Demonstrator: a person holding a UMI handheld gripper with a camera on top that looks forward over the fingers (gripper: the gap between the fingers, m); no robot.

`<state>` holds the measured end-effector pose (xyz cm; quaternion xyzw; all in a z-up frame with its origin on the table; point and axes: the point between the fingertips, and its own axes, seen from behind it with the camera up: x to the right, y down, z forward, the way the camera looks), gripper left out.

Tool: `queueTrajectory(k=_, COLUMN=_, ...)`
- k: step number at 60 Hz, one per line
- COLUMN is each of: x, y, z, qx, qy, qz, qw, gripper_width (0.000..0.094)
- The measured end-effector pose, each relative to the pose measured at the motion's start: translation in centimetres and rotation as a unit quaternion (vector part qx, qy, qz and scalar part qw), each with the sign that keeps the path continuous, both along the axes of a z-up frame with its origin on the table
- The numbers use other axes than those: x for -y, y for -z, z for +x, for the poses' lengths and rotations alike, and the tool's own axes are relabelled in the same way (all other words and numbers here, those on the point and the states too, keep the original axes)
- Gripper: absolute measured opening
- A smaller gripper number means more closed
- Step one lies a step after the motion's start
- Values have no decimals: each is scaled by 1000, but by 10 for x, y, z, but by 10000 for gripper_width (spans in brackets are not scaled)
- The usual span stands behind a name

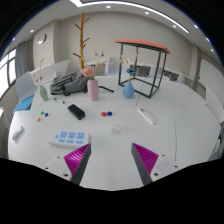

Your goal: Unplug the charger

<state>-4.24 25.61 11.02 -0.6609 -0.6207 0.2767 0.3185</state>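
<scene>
From where I sit, the gripper (112,158) hangs above the near edge of a white table (170,125), its two fingers spread wide with nothing between them — the magenta pads (76,157) face each other across bare tabletop. Ahead and to the left of the fingers lies a white power strip (70,137), flat on the table. Beyond it sits a small black block (76,112) that may be the charger, though I cannot tell for sure, nor whether it is plugged into anything. A pink vase (93,89) with flowers stands upright further back, and a blue vase (128,89) stands to its right, well apart. A flat white bar-shaped thing (147,116) lies ahead and right of the fingers. Small coloured bits (107,114) dot the middle of the table. Behind it all — a wooden coat stand (83,40) and a black-framed table with an orange top (141,44).
</scene>
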Motion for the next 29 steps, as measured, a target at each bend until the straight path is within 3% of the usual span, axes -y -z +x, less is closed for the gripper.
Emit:
queueTrajectory(k=8, x=12, y=-37, z=67, qx=11, qy=11, qz=-19, qw=1000, gripper_width=853)
queueTrajectory(k=20, x=20, y=-39, z=127, qx=27, qy=10, qz=-16, qw=999, gripper_width=851)
queueTrajectory(k=29, x=16, y=-32, z=138, qx=29, qy=31, qz=-16, qw=999, gripper_width=855)
